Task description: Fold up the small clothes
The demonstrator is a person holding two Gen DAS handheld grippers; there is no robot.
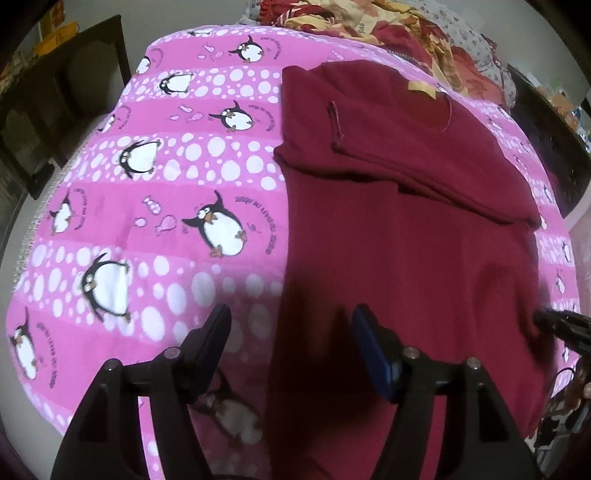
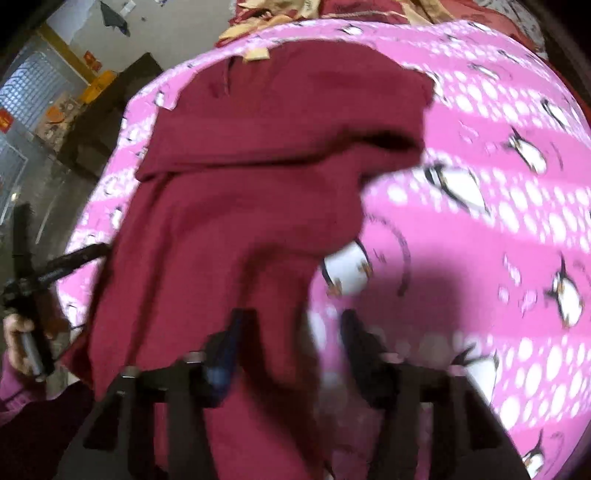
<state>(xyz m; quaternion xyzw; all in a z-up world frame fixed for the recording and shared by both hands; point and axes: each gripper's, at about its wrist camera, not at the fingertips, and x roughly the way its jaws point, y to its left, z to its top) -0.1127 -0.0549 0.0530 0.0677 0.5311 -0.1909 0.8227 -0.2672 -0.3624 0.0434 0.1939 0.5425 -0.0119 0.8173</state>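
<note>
A maroon shirt (image 1: 399, 229) lies on a pink penguin-print sheet (image 1: 166, 184), its sleeves folded over its upper part. My left gripper (image 1: 291, 332) is open above the shirt's near left edge, one finger over the sheet, one over the cloth. The right gripper's fingertips (image 1: 550, 319) show at the shirt's right edge. In the blurred right wrist view the shirt (image 2: 240, 206) fills the middle on the sheet (image 2: 480, 240). My right gripper (image 2: 291, 332) is open, with the shirt's near right edge between its fingers. The left gripper (image 2: 74, 258) shows at the far left.
A heap of red and yellow clothes (image 1: 388, 26) lies at the sheet's far end. Dark furniture (image 1: 55, 110) stands left of the bed. A dark edge (image 1: 546, 147) runs along the right side.
</note>
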